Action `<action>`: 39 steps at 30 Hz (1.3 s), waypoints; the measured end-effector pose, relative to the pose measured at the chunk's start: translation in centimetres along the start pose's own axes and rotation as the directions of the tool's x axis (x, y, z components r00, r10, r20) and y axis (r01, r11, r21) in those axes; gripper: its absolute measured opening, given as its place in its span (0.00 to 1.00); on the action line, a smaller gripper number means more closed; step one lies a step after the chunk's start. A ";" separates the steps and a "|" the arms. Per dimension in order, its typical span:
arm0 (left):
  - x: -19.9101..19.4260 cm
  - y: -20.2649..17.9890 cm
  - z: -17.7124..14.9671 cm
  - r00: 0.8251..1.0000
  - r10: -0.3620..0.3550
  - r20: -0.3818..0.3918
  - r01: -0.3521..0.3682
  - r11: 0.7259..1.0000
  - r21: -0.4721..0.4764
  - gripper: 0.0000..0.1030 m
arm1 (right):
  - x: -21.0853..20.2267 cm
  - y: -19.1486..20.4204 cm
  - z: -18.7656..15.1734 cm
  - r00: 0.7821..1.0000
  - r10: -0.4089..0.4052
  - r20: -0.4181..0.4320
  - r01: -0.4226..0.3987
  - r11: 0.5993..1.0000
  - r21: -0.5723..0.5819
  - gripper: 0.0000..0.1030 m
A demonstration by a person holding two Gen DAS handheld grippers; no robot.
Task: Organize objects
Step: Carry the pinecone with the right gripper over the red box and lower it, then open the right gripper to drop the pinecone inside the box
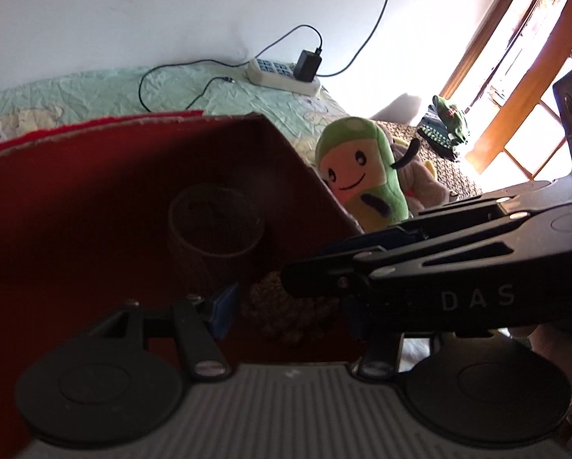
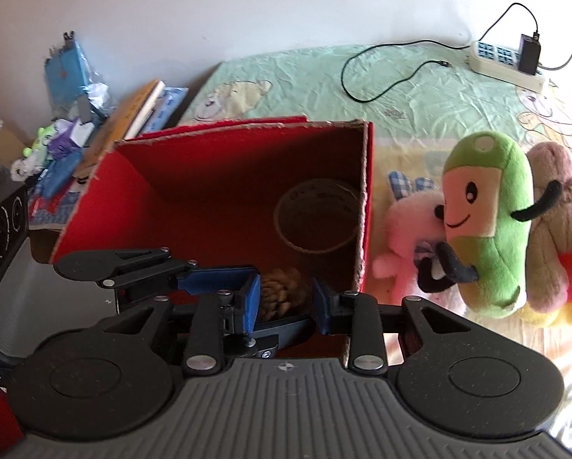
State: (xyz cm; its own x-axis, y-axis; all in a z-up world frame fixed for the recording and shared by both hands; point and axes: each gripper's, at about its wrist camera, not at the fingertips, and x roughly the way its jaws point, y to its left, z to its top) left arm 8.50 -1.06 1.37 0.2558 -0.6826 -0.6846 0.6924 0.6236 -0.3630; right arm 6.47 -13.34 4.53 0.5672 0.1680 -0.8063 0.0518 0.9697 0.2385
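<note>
Two grippers crowd a red box on the bed as a pinecone goes in.

The red box [image 2: 224, 176] holds a tape roll [image 2: 316, 216] at 1 o'clock and the pinecone [image 2: 282, 292], framed by the right gripper [image 2: 286, 302]'s wide jaws. The left gripper [image 1: 282, 298], also spread, crosses beneath; collision looks possible. The green plush toy [image 2: 484, 222] waits outside at 3 o'clock.

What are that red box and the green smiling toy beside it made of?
The red box looks like cardboard: matte red faces with raw, pale, frayed cut edges. The green toy looks like soft plush fabric, with a fuzzy nap and a stuffed, rounded shape.
</note>
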 end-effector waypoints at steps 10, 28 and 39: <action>0.6 0.7 0.0 0.999 -0.020 -0.028 0.020 1.000 -0.009 0.51 | -0.3 0.0 -0.9 0.998 -0.015 0.060 0.013 0.999 0.035 0.40; -2.6 2.3 -0.9 0.991 0.134 0.013 -0.133 0.989 -0.064 0.52 | -1.0 -2.0 -1.7 0.985 0.076 0.154 -0.098 0.985 0.142 0.37; -3.4 -0.6 -0.1 0.949 0.315 0.026 -0.314 0.949 -0.026 0.64 | -1.1 -1.7 -2.3 0.982 0.068 0.175 -0.086 0.992 0.095 0.38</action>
State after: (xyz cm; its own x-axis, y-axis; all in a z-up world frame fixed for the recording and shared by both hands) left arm 7.15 0.95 3.88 0.4780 -0.4614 -0.7474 0.5595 0.8159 -0.1458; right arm 3.90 -14.74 3.81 0.7041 0.2000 -0.6813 0.0812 0.9305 0.3571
